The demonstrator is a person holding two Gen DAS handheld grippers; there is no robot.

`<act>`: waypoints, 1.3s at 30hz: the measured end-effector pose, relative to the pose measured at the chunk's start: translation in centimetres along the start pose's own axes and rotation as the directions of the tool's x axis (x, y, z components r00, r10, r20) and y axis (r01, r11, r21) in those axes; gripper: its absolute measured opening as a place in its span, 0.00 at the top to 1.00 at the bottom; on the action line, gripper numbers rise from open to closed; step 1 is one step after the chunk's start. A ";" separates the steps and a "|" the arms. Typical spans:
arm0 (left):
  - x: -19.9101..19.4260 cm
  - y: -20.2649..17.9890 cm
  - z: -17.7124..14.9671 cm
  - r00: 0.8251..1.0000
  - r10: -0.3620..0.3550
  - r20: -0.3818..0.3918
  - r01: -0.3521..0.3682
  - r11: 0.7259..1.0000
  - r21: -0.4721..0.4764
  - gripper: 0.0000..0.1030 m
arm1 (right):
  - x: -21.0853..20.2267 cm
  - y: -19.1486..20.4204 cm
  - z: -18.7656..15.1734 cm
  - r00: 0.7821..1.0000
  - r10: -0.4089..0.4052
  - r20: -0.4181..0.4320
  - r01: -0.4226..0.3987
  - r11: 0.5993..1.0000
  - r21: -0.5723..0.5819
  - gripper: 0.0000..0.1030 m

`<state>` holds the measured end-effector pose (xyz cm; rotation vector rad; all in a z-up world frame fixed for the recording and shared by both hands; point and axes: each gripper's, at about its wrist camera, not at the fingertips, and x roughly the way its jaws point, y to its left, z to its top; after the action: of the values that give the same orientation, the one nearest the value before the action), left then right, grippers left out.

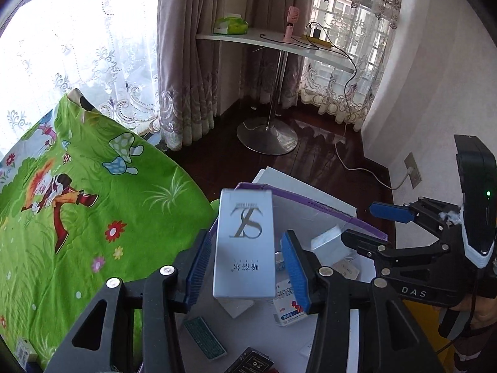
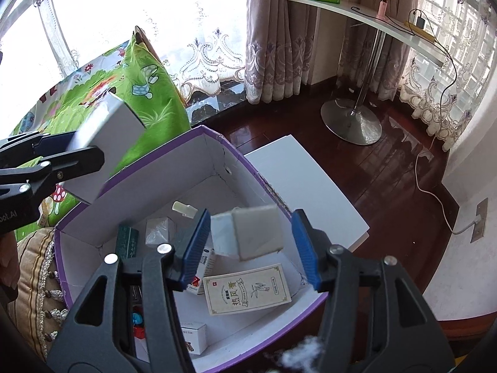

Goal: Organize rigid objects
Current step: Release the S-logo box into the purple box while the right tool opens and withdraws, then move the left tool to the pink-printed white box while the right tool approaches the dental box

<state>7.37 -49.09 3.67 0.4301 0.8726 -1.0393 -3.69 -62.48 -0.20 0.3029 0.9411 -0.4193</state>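
Because both views look down into the purple-edged cardboard box (image 2: 198,161), the two grippers seem poised above it so that whatever they let go lands inside. Nearest the left camera, the left gripper (image 1: 245,267) has its blue pads spread a little wider than the tall white carton (image 1: 243,245) standing between them; a gap shows on each side, so I judge the carton released or barely touched, hanging over the box's near side. In the right view the right gripper (image 2: 251,245) is likewise spread, and a small grey-and-white packet (image 2: 248,233), blurred and tilted, sits between the pads without touching either, probably dropping. Below it lie the things already gathered: a cream leaflet-style flat box (image 2: 248,289) on the floor of the box, a red-and-white medicine carton (image 2: 202,267) beside it, a dark green packet (image 2: 127,241) leaning on the left wall, and a small white cube (image 2: 160,230) further in. Beyond the box a white desk (image 2: 310,186) juts out, a green cartoon bedsheet (image 1: 77,202) lies to the left, and farther off stand a round pedestal table (image 2: 372,25) and lace curtains (image 2: 202,56).
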 end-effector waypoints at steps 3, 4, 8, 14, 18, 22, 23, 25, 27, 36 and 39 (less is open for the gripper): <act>0.2 0.3 0.0 1.000 -0.004 -0.001 0.004 1.000 -0.019 0.42 | -0.1 0.2 0.0 1.000 0.001 0.008 -0.001 1.000 -0.001 0.31; 0.2 0.5 -0.1 1.000 -0.008 -0.004 0.008 1.000 -0.025 0.41 | -0.1 0.3 0.1 1.000 0.003 0.009 -0.003 1.000 0.000 0.30; -0.7 1.1 -0.7 1.000 -0.019 0.009 0.019 0.998 -0.055 0.41 | -0.6 0.7 0.0 1.000 0.009 0.014 -0.009 1.000 -0.007 0.28; -3.5 1.9 -1.3 0.996 0.025 0.082 -0.016 0.994 -0.110 0.40 | -1.9 2.5 0.2 0.999 -0.014 0.041 0.015 0.999 -0.030 0.23; -5.5 2.1 -1.7 0.988 0.066 0.139 -0.049 0.991 -0.122 0.40 | -3.0 4.1 0.7 0.998 -0.029 0.062 0.032 0.998 -0.047 0.21; -6.9 2.8 -2.7 0.986 0.068 0.153 -0.046 0.989 -0.143 0.40 | -4.4 6.3 1.2 0.994 -0.045 0.102 0.053 0.995 -0.079 0.12; -7.3 3.2 -3.0 0.985 0.070 0.160 -0.045 0.987 -0.155 0.40 | -4.8 7.0 1.3 0.992 -0.054 0.112 0.064 0.994 -0.093 0.11; -8.2 3.7 -3.6 0.982 0.088 0.168 -0.060 0.985 -0.165 0.39 | -5.2 8.4 1.5 0.990 -0.072 0.121 0.085 0.990 -0.109 0.10; -9.0 4.1 -4.2 0.980 0.113 0.165 -0.084 0.981 -0.172 0.36 | -5.5 9.8 1.6 0.988 -0.083 0.129 0.099 0.987 -0.125 0.10; -12.4 6.6 -7.4 0.968 0.188 0.168 -0.139 0.954 -0.265 0.30 | -6.6 14.9 1.2 0.986 -0.036 0.162 0.070 0.975 -0.209 0.09; -13.7 7.6 -8.7 0.958 0.231 0.173 -0.172 0.938 -0.302 0.30 | -6.8 16.3 1.0 0.990 0.030 0.141 0.004 0.973 -0.230 0.09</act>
<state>7.35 -31.93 8.67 0.1608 0.7594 -0.7388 1.18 -47.12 7.07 0.0663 0.8363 -0.3119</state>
